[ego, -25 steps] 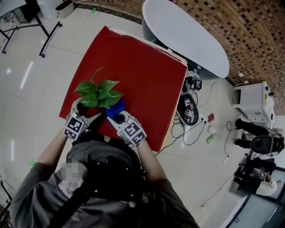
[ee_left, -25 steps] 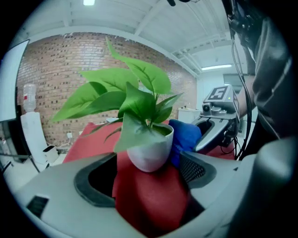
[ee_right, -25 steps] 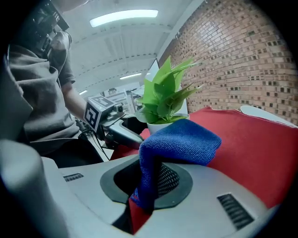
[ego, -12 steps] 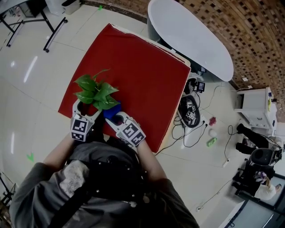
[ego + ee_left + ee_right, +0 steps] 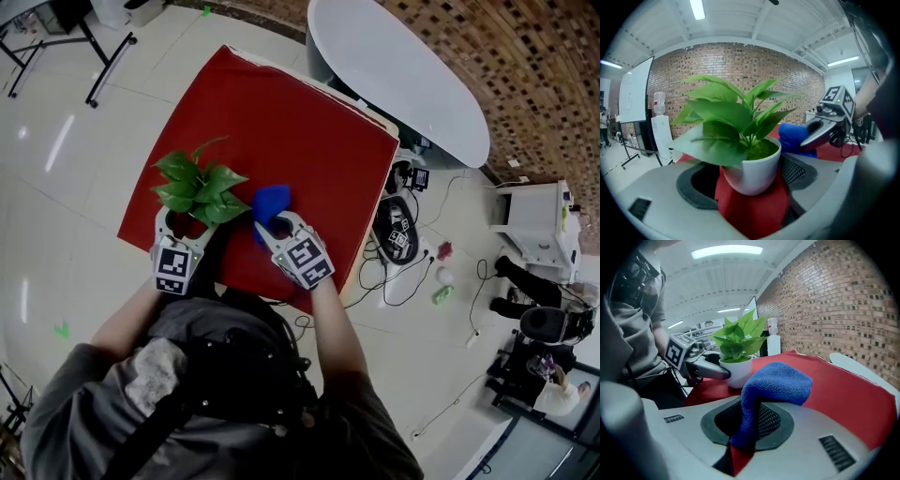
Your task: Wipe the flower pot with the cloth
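A white flower pot [image 5: 752, 171] with a green leafy plant [image 5: 199, 187] stands near the front left corner of the red table [image 5: 300, 131]. My left gripper [image 5: 186, 225] has its jaws on either side of the pot, pads against its wall. A blue cloth [image 5: 272, 202] is pinched in my right gripper [image 5: 269, 223], just right of the plant and apart from the pot. In the right gripper view the cloth [image 5: 773, 390] folds over the jaws, and the pot [image 5: 738, 372] stands beyond it to the left.
The red table's front edge lies just under both grippers. A white oval table [image 5: 398, 75] stands behind at the right. Cables and small devices [image 5: 398, 234] lie on the floor to the right of the table.
My right gripper has drawn the blue cloth away from the pot's side, to the right and slightly forward. The left gripper and the pot have stayed put.
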A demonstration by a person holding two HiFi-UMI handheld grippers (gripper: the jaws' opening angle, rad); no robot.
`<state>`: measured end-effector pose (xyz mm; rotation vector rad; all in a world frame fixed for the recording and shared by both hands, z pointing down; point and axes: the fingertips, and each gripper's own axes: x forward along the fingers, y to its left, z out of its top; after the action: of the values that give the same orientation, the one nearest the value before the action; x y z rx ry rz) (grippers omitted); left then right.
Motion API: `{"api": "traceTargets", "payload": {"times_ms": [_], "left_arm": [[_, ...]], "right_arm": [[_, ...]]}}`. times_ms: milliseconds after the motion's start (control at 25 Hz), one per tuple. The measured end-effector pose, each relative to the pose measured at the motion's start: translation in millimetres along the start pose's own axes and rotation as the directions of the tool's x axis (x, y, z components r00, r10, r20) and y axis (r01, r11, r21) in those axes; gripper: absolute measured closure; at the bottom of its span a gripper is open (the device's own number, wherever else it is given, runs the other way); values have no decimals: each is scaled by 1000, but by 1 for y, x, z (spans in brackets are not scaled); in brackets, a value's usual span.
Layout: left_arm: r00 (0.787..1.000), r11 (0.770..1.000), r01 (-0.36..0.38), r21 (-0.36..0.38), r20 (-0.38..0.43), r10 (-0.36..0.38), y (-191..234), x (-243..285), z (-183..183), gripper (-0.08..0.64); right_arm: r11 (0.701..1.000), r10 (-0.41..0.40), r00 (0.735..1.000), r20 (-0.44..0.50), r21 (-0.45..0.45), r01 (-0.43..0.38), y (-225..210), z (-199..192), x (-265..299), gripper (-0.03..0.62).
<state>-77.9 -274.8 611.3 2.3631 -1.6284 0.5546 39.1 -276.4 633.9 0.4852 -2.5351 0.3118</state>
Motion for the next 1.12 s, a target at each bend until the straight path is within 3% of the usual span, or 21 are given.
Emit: {"api": "traceTargets", "payload": {"times_ms": [240, 400, 560, 720, 920, 1120], "left_arm": [[993, 992, 113, 63, 23, -114, 1, 0, -3, 126], [973, 967, 223, 121, 24, -228, -4, 0, -5, 127], [949, 943, 308, 122, 27, -314, 7, 2, -9, 127], [930, 924, 362, 126, 23, -368, 16, 0, -17, 127], [910, 908, 406, 104, 41, -412, 12, -2, -13, 127], [885, 879, 453, 145, 49, -464, 8, 0, -6, 126]], "right_arm": [[981, 149, 987, -66, -112, -156, -3, 35, 48, 514], [948, 212, 971, -115, -216, -233, -4, 28, 69, 514], [915, 253, 953, -166, -280, -291, 3, 34, 80, 514], [926, 235, 961, -145, -267, -267, 15, 41, 84, 514], [974, 164, 983, -82, -145, -175, 24, 47, 70, 514], [994, 95, 995, -41, -46, -97, 35, 45, 54, 514]]}}
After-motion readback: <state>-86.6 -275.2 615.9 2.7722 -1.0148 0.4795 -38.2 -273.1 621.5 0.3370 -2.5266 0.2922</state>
